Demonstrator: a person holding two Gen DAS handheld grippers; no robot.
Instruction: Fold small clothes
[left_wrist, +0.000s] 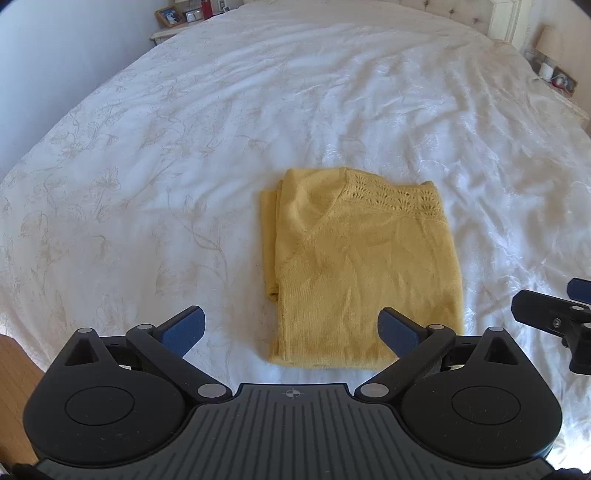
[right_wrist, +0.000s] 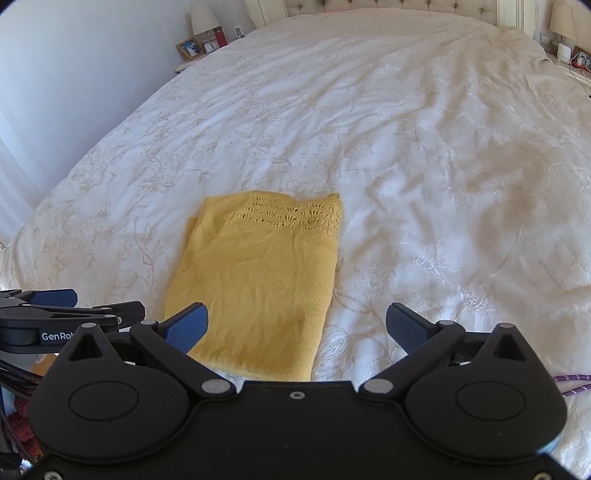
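A yellow knit garment (left_wrist: 362, 266) lies folded into a rectangle on the white bed, its lace-patterned band at the far end. It also shows in the right wrist view (right_wrist: 258, 284). My left gripper (left_wrist: 291, 328) is open and empty, held just short of the garment's near edge. My right gripper (right_wrist: 295, 325) is open and empty, over the garment's near right corner. The right gripper's fingers (left_wrist: 546, 310) show at the right edge of the left wrist view. The left gripper (right_wrist: 55, 306) shows at the left edge of the right wrist view.
The white floral bedspread (left_wrist: 184, 166) stretches far ahead to a tufted headboard (right_wrist: 388, 5). Nightstands with lamps and frames stand at both far corners (right_wrist: 199, 40). A wooden floor strip (left_wrist: 14, 398) lies at the near left. A purple cord (right_wrist: 572, 382) lies at the right.
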